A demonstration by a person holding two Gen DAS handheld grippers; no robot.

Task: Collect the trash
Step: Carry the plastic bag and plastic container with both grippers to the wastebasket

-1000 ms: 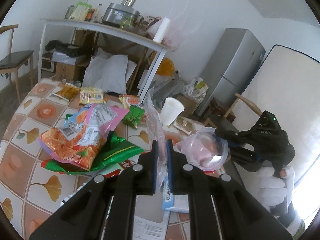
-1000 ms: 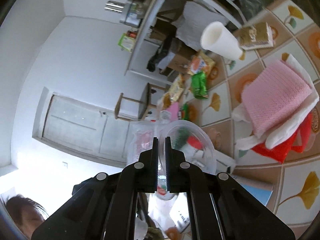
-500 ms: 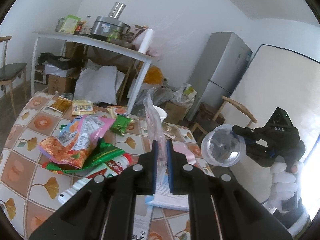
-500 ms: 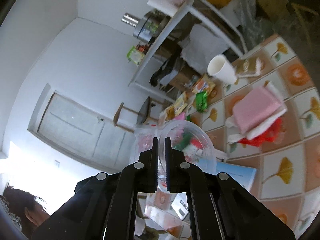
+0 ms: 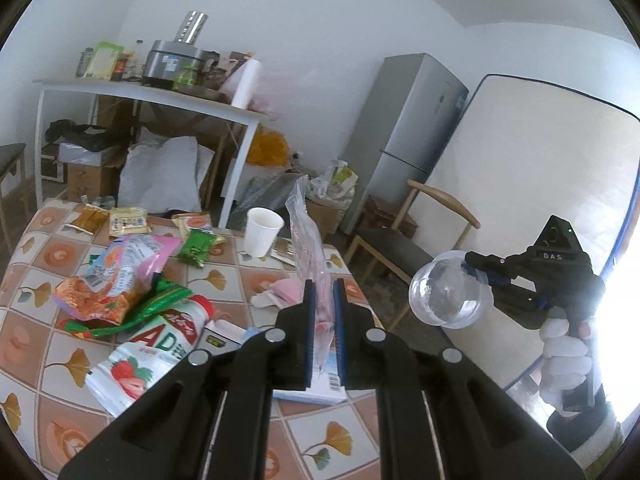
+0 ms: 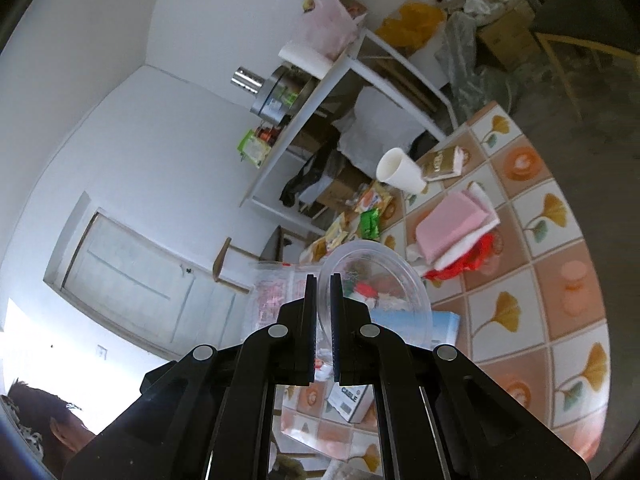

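Observation:
My left gripper (image 5: 322, 286) is shut on a clear plastic bag (image 5: 307, 240) with pink print, held upright above the tiled table (image 5: 24, 344). My right gripper (image 6: 323, 280) is shut on the rim of a clear plastic cup (image 6: 380, 280); in the left wrist view the cup (image 5: 446, 290) hangs in the air off the table's right edge, held by the right gripper (image 5: 476, 270). The bag also shows in the right wrist view (image 6: 276, 296), left of the cup. Snack wrappers (image 5: 120, 276), a strawberry drink pouch (image 5: 148, 352) and a white paper cup (image 5: 262, 230) lie on the table.
A pink sponge on white and red cloth (image 6: 452, 228) and a blue-white box (image 6: 440, 326) lie on the table. A chair (image 5: 400, 240), a fridge (image 5: 404, 136) and a leaning mattress (image 5: 532, 168) stand to the right. A cluttered white shelf table (image 5: 152, 96) stands behind.
Both grippers have risen and pulled back from the table. The right gripper has carried the clear cup rightward, off the table's edge. The bag stays clamped in the left gripper.

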